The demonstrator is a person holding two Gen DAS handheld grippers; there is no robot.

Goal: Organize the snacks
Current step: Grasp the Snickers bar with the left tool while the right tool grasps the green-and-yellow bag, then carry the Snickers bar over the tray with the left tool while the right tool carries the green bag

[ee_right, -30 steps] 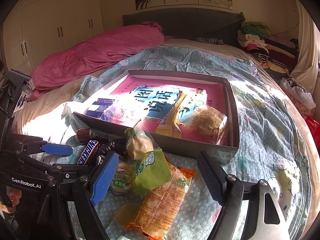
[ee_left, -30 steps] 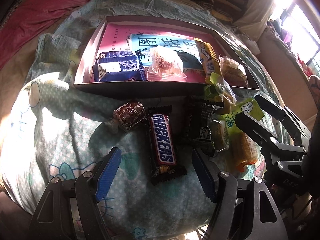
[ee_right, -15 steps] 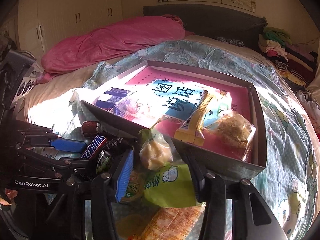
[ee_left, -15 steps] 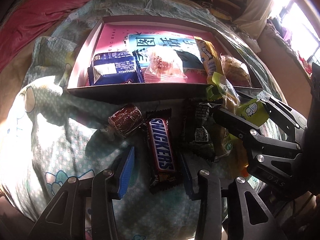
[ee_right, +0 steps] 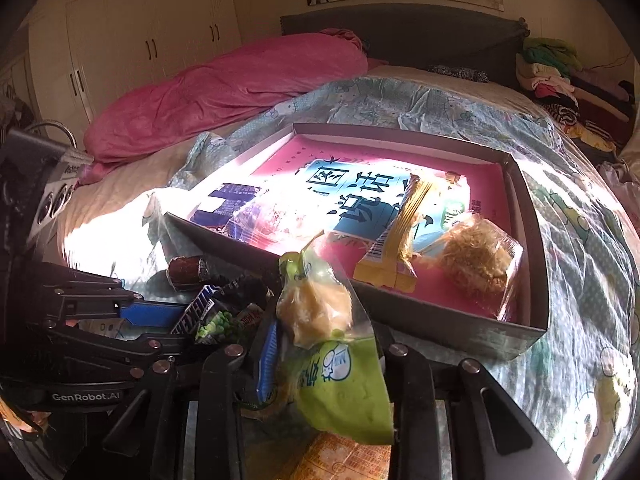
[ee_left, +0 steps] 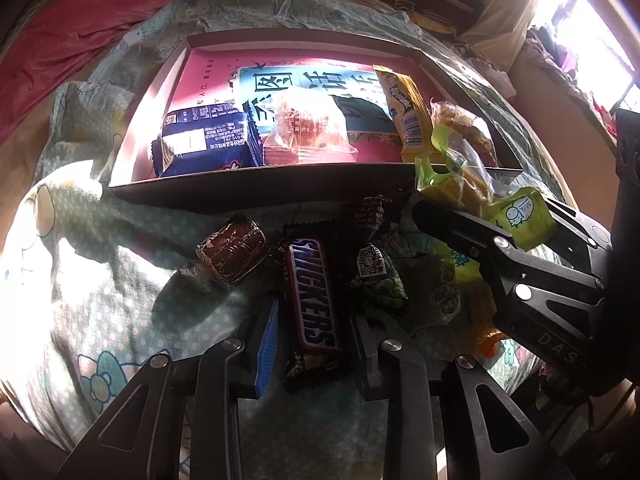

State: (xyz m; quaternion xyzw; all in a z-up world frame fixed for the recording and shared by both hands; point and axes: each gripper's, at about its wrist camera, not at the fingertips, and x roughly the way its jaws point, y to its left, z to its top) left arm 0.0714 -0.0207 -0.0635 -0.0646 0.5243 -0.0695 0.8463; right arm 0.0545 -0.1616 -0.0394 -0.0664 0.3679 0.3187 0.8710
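Observation:
A Snickers bar [ee_left: 312,292] lies on the patterned bedspread just in front of a shallow box [ee_left: 256,190]. My left gripper [ee_left: 314,312] is shut on its near half, a blue pad on each side. My right gripper [ee_right: 326,332] holds a green-and-clear bread bag [ee_right: 340,380] between its pads, which press its sides while the jaws are still closing. In the left wrist view that bag [ee_left: 520,220] sticks up between the right gripper's fingers, beside the box's front right corner. The box holds a blue packet [ee_left: 204,140], a clear-wrapped pastry [ee_left: 308,124], a yellow packet [ee_left: 408,120] and a floss bun [ee_right: 476,260].
Loose on the bedspread are a brown wrapped cake [ee_left: 232,252], a green pea packet [ee_left: 376,276] and an orange packet [ee_right: 344,460] under the right gripper. A pink duvet [ee_right: 224,92] lies at the back left, and folded clothes [ee_right: 560,76] are piled at the back right.
Both grippers went from wide open to closed in: the left around the Snickers bar, the right around the green bread bag. Neither hand shifted much.

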